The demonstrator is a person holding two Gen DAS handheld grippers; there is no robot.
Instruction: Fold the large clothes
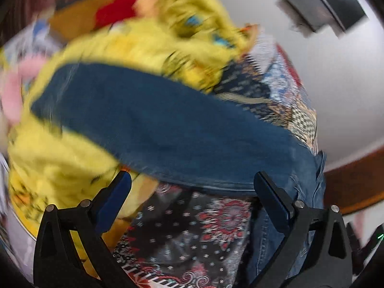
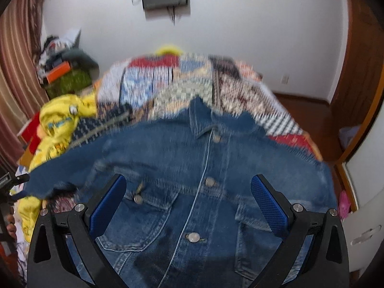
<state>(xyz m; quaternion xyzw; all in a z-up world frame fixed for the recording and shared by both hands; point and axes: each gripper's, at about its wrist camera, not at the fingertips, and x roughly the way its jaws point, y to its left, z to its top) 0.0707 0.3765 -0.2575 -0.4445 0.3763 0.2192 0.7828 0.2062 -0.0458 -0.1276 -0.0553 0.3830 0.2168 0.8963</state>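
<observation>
1. The right gripper (image 2: pixel 188 200) hangs over the jacket (image 2: pixel 204 168) with its blue-padded fingers (image 2: pixel 268 204) spread wide and nothing between them.
2. The left gripper (image 1: pixel 192 199) is likewise wide apart and empty, above a sleeve (image 1: pixel 156 124) that runs across its view.
3. The denim jacket lies front up on the bed (image 2: pixel 182 81), buttoned, collar toward the far wall, both chest pockets showing. It looks spread flat so a fold can start; both grippers seem poised to choose an edge.
4. The bed wears a patchwork cover (image 1: pixel 192 235); the left sleeve reaches out over it toward a yellow garment (image 2: pixel 60 120) heaped at the bed's left side.
5. That yellow heap sits apart from the jacket body, probably waiting its turn.
6. Both views are blurred. Blue marks on the yellow cloth may be lettering, but no writing or brand can be read.
</observation>
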